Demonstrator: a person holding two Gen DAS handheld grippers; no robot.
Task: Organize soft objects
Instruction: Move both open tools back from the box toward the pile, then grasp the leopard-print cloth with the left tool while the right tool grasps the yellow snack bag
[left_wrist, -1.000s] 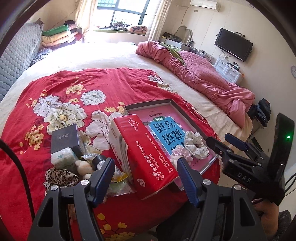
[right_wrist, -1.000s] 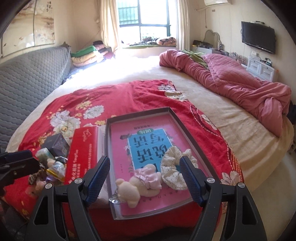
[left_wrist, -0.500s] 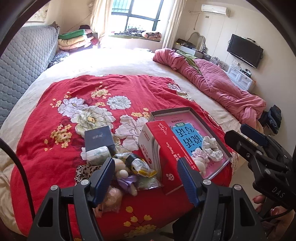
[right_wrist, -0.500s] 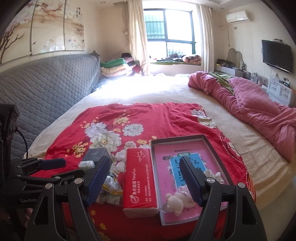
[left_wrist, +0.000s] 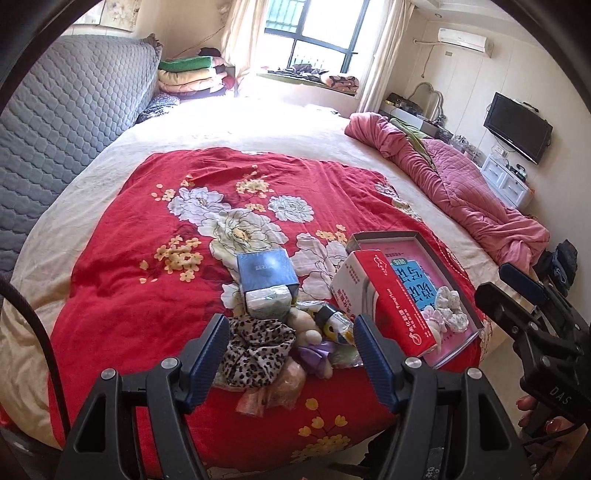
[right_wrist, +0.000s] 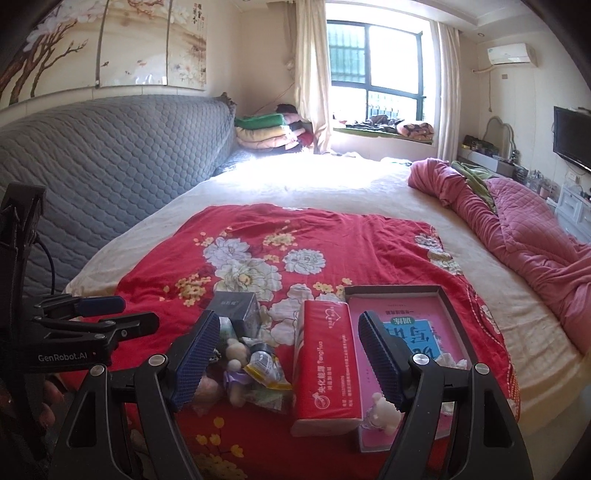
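A pile of small things lies on the red floral blanket (left_wrist: 155, 266): a leopard-print scrunchie (left_wrist: 255, 347), a small plush bear (left_wrist: 304, 330), a purple bow (left_wrist: 314, 354) and a pink pouch (left_wrist: 280, 384). A pink-lined box lid (left_wrist: 417, 273) at the right holds a floral scrunchie (left_wrist: 450, 310) and a small plush toy (right_wrist: 382, 408). A red tissue pack (right_wrist: 325, 362) lies between pile and box. My left gripper (left_wrist: 290, 354) is open and empty above the pile. My right gripper (right_wrist: 286, 354) is open and empty, above the tissue pack.
A dark blue box (left_wrist: 266, 269) and a white tissue packet (left_wrist: 267, 299) sit behind the pile. A crumpled pink quilt (left_wrist: 461, 192) lies at the right of the bed. A grey quilted headboard (right_wrist: 110, 158) runs along the left. The bed's near edge is just below the objects.
Both grippers have pulled back and up from the bed. The left view has swung from the tissue pack and box to the pile. Nothing was picked up.
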